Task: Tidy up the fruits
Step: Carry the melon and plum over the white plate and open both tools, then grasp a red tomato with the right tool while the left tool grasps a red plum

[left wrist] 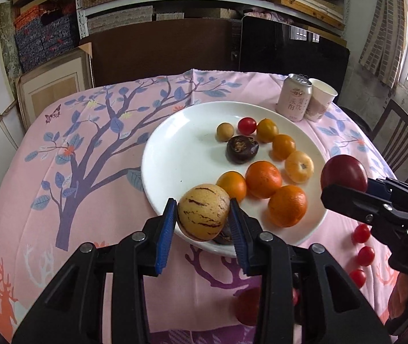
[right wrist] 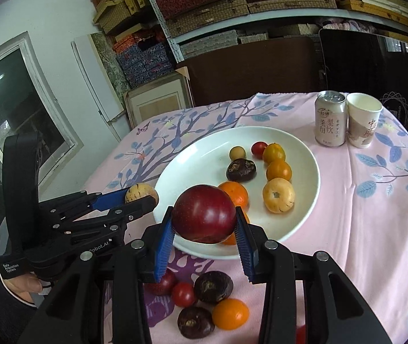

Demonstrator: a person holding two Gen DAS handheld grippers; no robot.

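Note:
A white plate [left wrist: 181, 154] [right wrist: 204, 154] on the pink cloth holds several fruits: oranges [left wrist: 287, 205], small yellow ones, a dark round one [left wrist: 242, 149] and a cherry tomato [left wrist: 247, 125]. My left gripper [left wrist: 202, 218] [right wrist: 143, 196] is shut on a yellow purple-striped melon [left wrist: 203, 212] [right wrist: 138, 193] over the plate's near left rim. My right gripper [right wrist: 204, 223] [left wrist: 344, 183] is shut on a dark red plum [right wrist: 204, 213] [left wrist: 344, 172] above the plate's near right edge.
A drink can [right wrist: 330, 119] [left wrist: 295, 97] and a paper cup [right wrist: 363, 120] [left wrist: 320, 100] stand behind the plate. Loose cherry tomatoes [left wrist: 360, 233], dark fruits [right wrist: 212, 286] and an orange [right wrist: 229, 314] lie on the cloth near the front. A chair [left wrist: 404, 143] stands at the right.

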